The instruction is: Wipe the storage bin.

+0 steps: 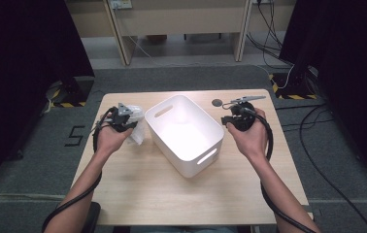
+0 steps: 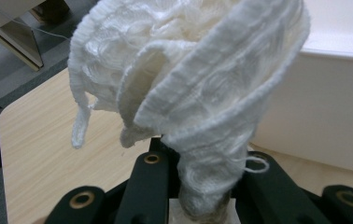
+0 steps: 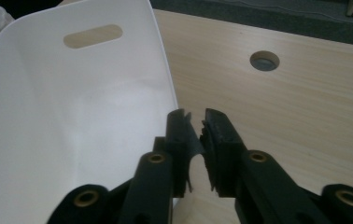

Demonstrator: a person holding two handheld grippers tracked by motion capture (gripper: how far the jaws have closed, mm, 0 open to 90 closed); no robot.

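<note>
Your left gripper (image 2: 202, 196) pinches a white knitted cloth (image 2: 188, 84) between its fingers, the bunched fabric held above the desk (image 1: 138, 189) just left of the white bin (image 1: 191, 160). Your right gripper (image 3: 197, 135) hovers at the bin's right rim, fingers nearly together, gripping nothing.

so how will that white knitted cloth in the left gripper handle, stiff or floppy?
Likely floppy: the white knitted cloth folds and droops above the left gripper, a loose end dangling. Probably light, since a narrow bunched pinch carries it. The open knit may snag.
</note>
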